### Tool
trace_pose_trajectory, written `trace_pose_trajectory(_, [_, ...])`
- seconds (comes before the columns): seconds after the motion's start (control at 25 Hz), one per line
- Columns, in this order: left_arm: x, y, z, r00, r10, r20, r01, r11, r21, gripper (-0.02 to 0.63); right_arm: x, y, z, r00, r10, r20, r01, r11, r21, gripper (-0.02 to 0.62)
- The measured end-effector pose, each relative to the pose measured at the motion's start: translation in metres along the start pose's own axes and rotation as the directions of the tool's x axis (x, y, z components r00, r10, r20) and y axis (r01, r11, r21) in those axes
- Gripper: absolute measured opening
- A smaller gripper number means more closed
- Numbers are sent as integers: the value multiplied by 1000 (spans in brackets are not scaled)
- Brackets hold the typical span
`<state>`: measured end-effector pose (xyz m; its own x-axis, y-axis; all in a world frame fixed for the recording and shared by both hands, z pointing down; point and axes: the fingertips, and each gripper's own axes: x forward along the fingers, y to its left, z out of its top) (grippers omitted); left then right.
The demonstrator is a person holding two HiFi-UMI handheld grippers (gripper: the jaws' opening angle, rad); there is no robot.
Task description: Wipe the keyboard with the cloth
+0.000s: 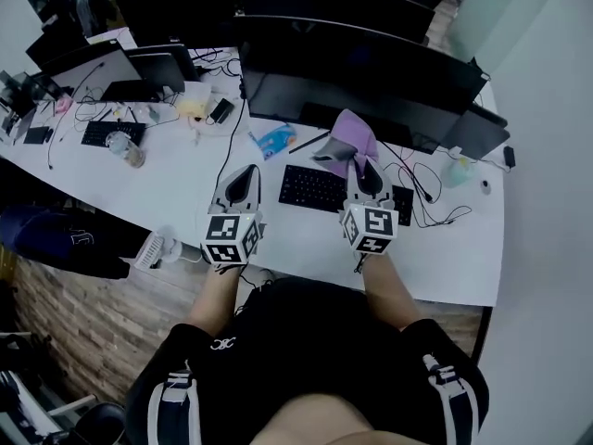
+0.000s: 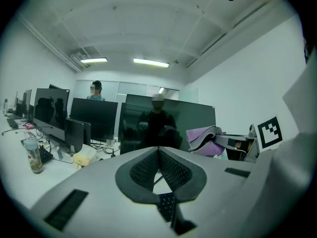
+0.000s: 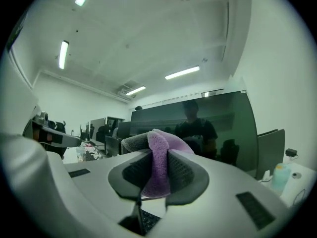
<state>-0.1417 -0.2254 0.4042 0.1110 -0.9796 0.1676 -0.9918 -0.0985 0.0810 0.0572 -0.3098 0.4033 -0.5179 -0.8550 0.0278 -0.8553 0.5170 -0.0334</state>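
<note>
Right gripper (image 3: pixel 157 156): jaws clamped on a fold of purple cloth (image 3: pixel 159 172); the grip shows only in its own view. Head view places the cloth at frame centre, just above the black keyboard (image 1: pixel 313 188) on a white desk (image 1: pixel 181 197). Left gripper (image 2: pixel 158 151): jaws together, empty, left of the keyboard.

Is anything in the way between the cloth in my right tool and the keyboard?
Nothing visible is. The right tool grips the purple cloth over the far edge of the keyboard, and nothing lies on the keyboard. The left tool is shut and empty, off to the keyboard's left, clear of the cloth.
</note>
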Motion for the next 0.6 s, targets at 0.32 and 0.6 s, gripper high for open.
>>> trace_pose_trajectory(0.32, [15, -20, 6, 999, -43, 8, 42, 999, 18, 12, -7, -18, 6, 999, -47, 9, 47, 999, -9, 90])
trace_pose_trajectory(0.6, [22, -21, 2, 999, -46, -5, 46, 999, 15, 12, -3, -19, 7, 999, -38, 13, 39, 999, -10, 89])
